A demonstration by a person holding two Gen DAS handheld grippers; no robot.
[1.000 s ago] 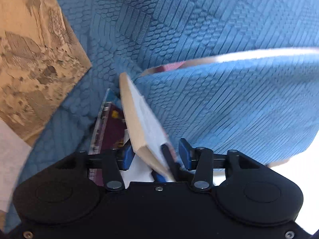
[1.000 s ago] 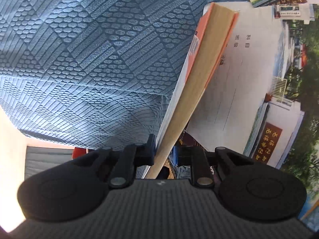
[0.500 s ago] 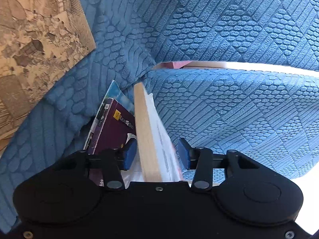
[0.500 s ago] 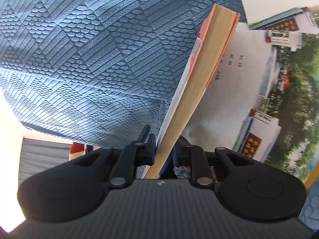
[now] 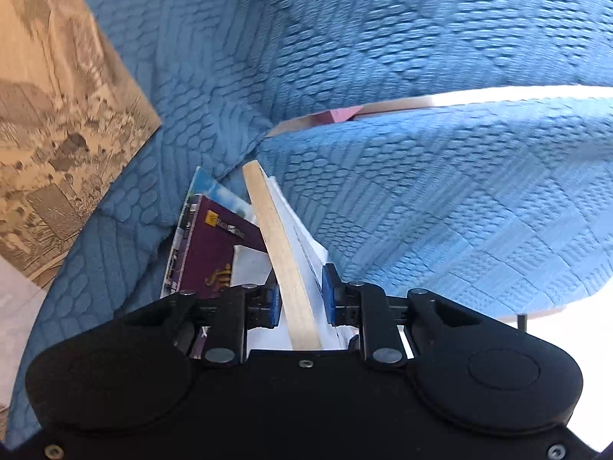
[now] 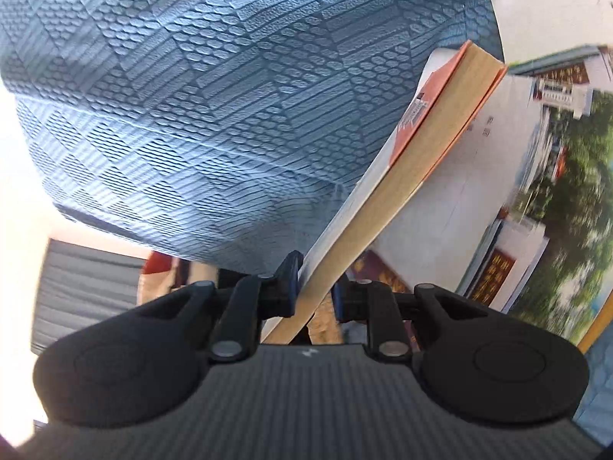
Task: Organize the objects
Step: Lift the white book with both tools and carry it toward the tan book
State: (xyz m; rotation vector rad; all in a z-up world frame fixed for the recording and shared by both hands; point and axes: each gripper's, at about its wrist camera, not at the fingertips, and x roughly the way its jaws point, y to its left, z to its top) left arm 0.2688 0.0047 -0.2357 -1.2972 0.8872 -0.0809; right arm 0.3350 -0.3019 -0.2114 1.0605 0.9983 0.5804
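In the left wrist view a book (image 5: 281, 253) with tan page edges and a white cover stands on edge between the blue pads of my left gripper (image 5: 300, 297). Its jaws are closing, and both pads touch the book's sides. In the right wrist view my right gripper (image 6: 314, 289) is shut on an orange-and-white paperback (image 6: 425, 161), which leans up to the right. Whether both grippers grip the same book I cannot tell. A purple book (image 5: 214, 257) lies on a thin booklet (image 5: 208, 191) under the left gripper.
Blue textured fabric (image 5: 421, 199) covers the surface and folds up behind the books. A sepia picture book (image 5: 57, 115) lies at the left. A large booklet with a photo of a building and trees (image 6: 536, 211) lies flat under the paperback. Bright floor shows past the fabric edge (image 6: 23, 191).
The left jaws have narrowed from wide apart onto the book, which now stands straighter between them. In the right view the gripped paperback has tilted further right and the scene has rolled.
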